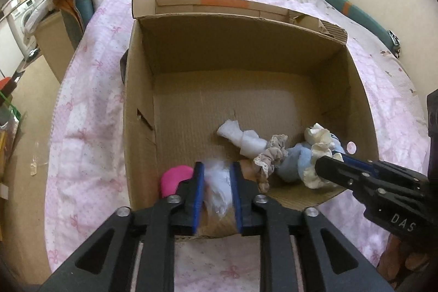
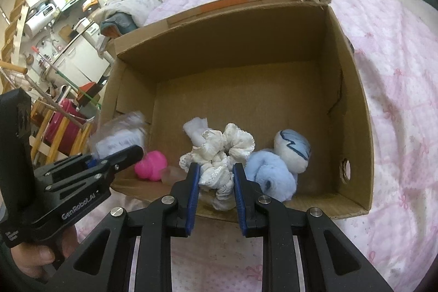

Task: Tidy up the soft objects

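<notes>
Both grippers hover over the cardboard box (image 2: 353,89) on the bed (image 2: 397,73), each carrying one more soft item.
Left hand-held gripper (image 1: 217,182) pinches a white crinkly packet (image 1: 217,182); right hand-held gripper (image 2: 216,179) pinches a cream frilly scrunchie (image 2: 219,152). Already inside, along the box's near wall: pink toy (image 2: 152,164), blue plush (image 2: 273,174), white roll (image 1: 241,138). Judged nearly done: two releases remain.

Both grippers low, side by side, each gripping something soft.

Left gripper (image 1: 217,179): fingers pinched on a clear plastic bag (image 1: 219,182), blue pads (image 1: 199,188) pressing both sides; a bare hand (image 2: 41,256) wraps its handle. Right gripper (image 2: 215,177): fingers closed around a white frilly scrunchie (image 2: 219,155), pads (image 2: 193,190) against the fabric; it reaches in from the right, tilted toward the left gripper.
</notes>
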The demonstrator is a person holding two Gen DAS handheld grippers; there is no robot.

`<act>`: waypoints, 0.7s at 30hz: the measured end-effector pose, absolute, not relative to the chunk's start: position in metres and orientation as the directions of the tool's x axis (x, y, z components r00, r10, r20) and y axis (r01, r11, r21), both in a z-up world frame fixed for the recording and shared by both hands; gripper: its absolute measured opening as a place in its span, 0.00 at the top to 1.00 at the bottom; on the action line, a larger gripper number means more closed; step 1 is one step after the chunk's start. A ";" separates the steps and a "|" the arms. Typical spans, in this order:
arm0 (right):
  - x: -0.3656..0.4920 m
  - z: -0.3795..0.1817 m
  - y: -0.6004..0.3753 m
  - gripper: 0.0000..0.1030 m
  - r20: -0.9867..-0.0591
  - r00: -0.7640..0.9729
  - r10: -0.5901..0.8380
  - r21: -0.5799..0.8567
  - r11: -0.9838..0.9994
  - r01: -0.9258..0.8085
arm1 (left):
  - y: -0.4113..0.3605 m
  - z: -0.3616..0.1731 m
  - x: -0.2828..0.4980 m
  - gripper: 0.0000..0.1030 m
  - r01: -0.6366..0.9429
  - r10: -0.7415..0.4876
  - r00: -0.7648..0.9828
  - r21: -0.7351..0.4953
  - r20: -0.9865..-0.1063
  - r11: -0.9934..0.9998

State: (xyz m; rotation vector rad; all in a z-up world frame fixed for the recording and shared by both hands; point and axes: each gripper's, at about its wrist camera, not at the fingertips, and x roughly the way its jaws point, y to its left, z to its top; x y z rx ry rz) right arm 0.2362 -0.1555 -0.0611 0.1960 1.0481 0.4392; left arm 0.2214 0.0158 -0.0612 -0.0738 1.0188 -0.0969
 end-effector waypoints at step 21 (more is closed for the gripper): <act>0.219 -0.010 -0.175 0.00 -0.686 0.605 0.404 0.311 0.915 -0.258 | 0.043 0.006 0.185 0.21 -0.091 0.017 0.701 -0.066 -0.713 0.994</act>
